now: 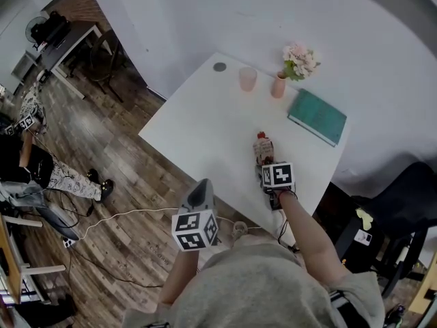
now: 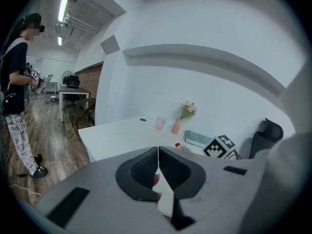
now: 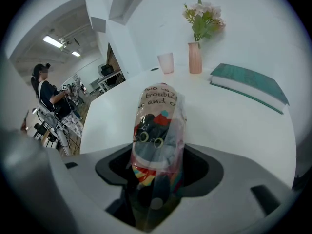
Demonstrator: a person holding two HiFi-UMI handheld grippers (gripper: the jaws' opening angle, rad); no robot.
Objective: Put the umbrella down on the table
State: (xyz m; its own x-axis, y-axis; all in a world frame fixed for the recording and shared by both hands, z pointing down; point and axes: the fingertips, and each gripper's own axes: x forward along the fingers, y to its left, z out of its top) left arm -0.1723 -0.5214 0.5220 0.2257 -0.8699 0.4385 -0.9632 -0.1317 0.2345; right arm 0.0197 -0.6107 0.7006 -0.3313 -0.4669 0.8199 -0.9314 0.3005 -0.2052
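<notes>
A folded umbrella (image 1: 263, 149) in a clear plastic sleeve, printed with a black cat and bright stripes (image 3: 158, 130), sticks out over the white table (image 1: 205, 128) near its right front part. My right gripper (image 1: 265, 168) is shut on its near end (image 3: 156, 179) and tilts down toward the tabletop. I cannot tell whether the umbrella's far end touches the table. My left gripper (image 1: 203, 187) hangs off the table's front edge over the floor, its jaws (image 2: 158, 165) shut with nothing held.
At the table's far side stand a pink cup (image 1: 247, 78), a pink vase with flowers (image 1: 278, 85) and a small grey disc (image 1: 219, 66). A teal book (image 1: 317, 116) lies at the right. A black chair (image 1: 403, 203) stands right of the table. A person (image 2: 14, 91) stands on the wooden floor.
</notes>
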